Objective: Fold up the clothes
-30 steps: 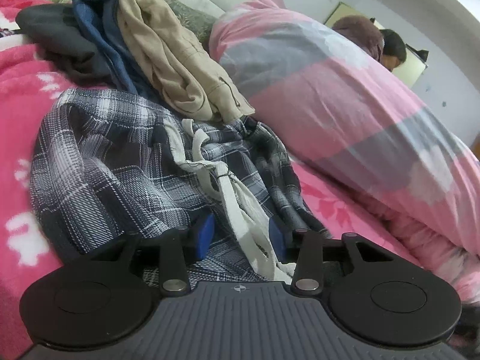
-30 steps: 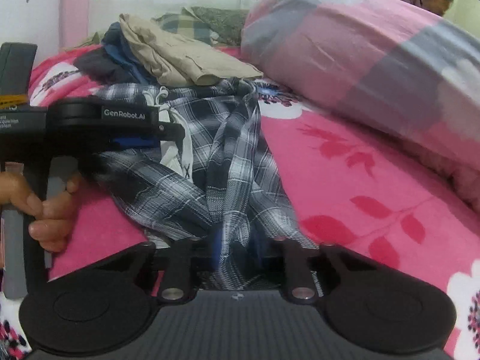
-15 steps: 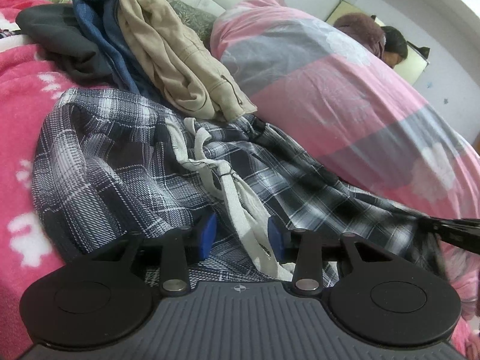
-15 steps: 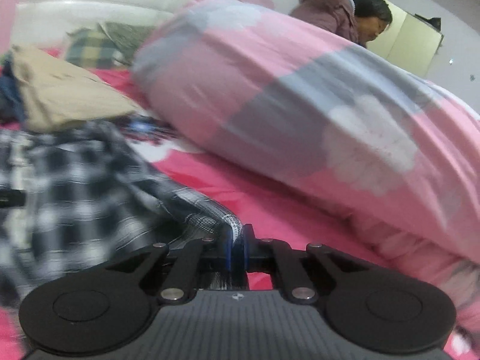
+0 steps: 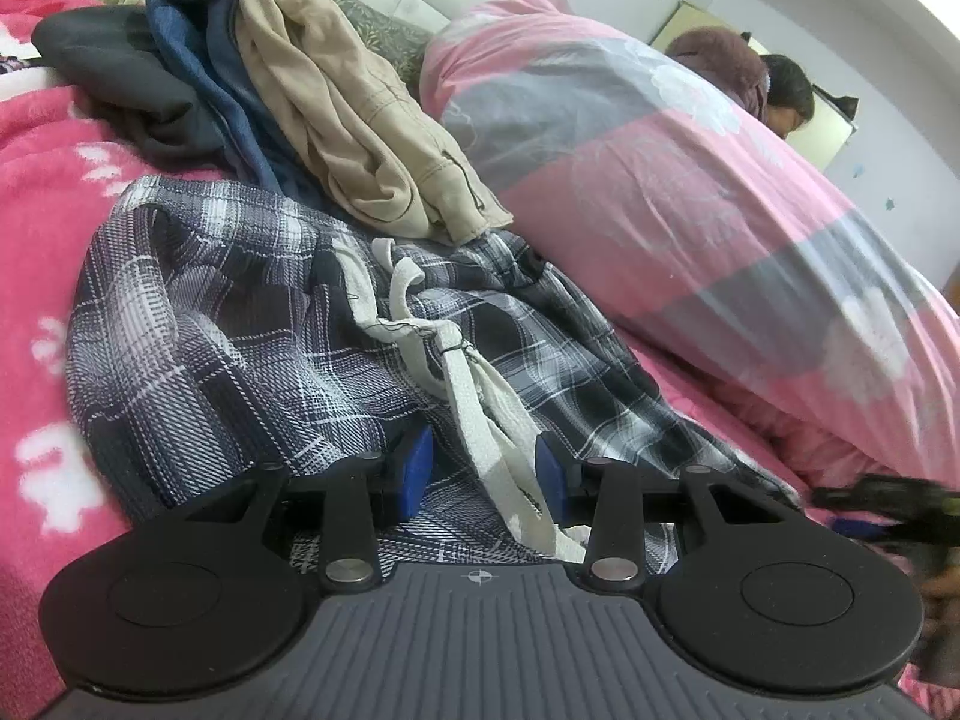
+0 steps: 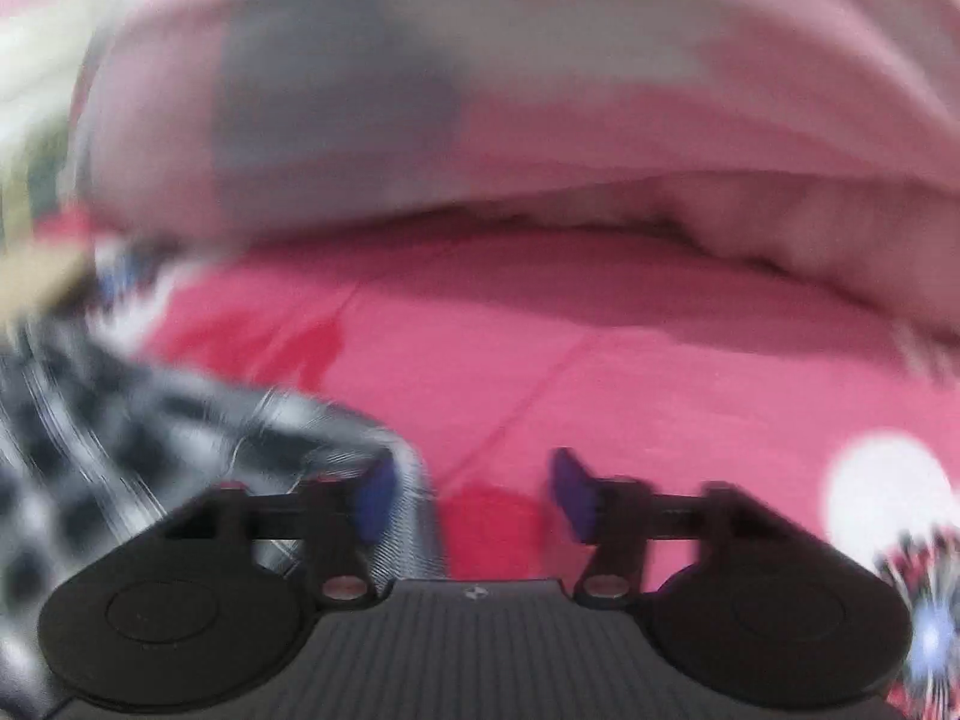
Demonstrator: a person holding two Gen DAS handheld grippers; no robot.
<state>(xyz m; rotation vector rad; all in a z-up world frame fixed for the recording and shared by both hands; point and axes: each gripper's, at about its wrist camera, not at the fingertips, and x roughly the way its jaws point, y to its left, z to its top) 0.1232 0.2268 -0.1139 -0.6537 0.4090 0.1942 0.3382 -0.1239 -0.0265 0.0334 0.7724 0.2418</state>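
In the left wrist view the rumpled plaid garment [image 5: 252,324] with white drawstrings [image 5: 480,420] lies on the pink bed [image 5: 36,192], under the left gripper [image 5: 483,468], jaws spread; the blurred right wrist view shows the right gripper [image 6: 468,492] spread, plaid edge at its left finger

Four garments, one rolled quilt, two grippers on the bed.

Beside the quilt [image 5: 690,192] lie one plaid garment [image 5: 240,324], one beige [image 5: 336,108], one blue [image 5: 198,36] and one dark grey [image 5: 120,72]; two grippers: left gripper [image 5: 480,468], right gripper [image 6: 471,495].
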